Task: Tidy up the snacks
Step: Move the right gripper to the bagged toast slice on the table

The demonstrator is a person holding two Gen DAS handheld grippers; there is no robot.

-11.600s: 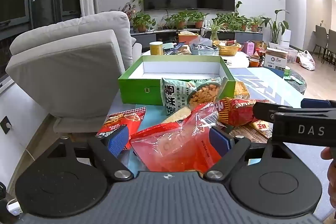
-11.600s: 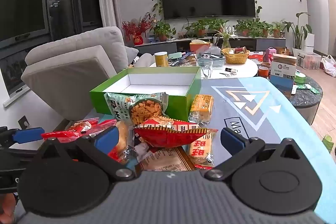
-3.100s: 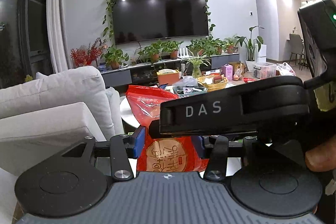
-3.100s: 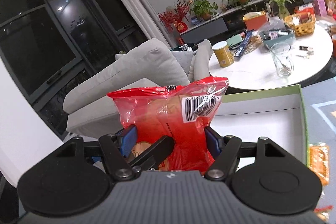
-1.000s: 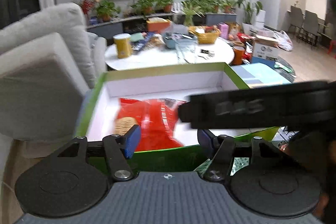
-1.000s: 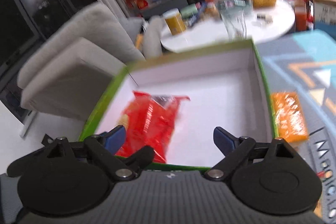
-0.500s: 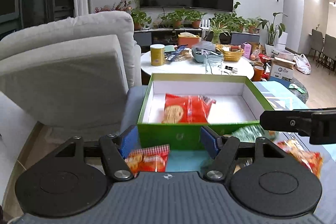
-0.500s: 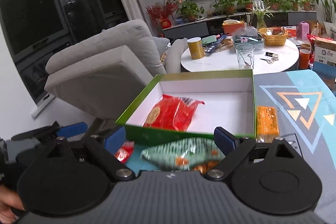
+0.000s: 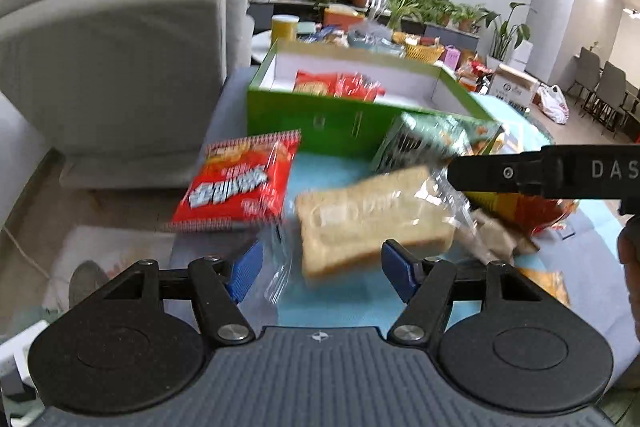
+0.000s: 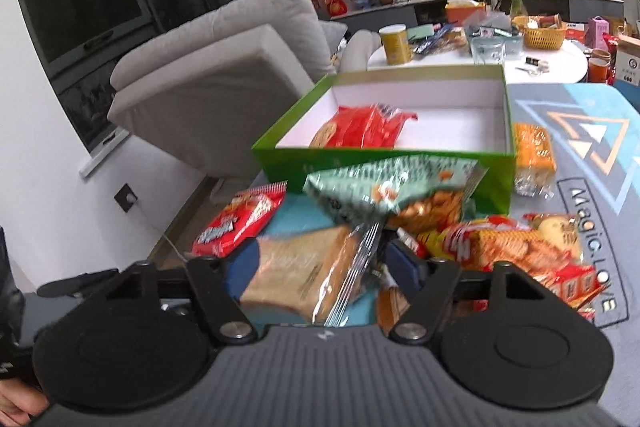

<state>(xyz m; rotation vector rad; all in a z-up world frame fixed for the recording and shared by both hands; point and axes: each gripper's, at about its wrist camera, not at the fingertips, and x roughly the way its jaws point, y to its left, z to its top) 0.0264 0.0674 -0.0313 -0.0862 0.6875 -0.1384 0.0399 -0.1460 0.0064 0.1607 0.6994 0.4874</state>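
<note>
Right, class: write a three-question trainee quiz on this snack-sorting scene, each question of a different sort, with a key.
1. True or false: the green cardboard box with a white inside holds a red plastic biscuit packet.
2. Which item lies in front of the open left gripper? A) clear-wrapped sliced bread B) yellow tin C) glass cup
3. Fill in: the orange cracker packet lies ___ the box.

Key
1. True; it is the only snack inside.
2. A; the pads are not pressing on it.
3. Outside, beside the box's right wall on the blue patterned mat.
</note>
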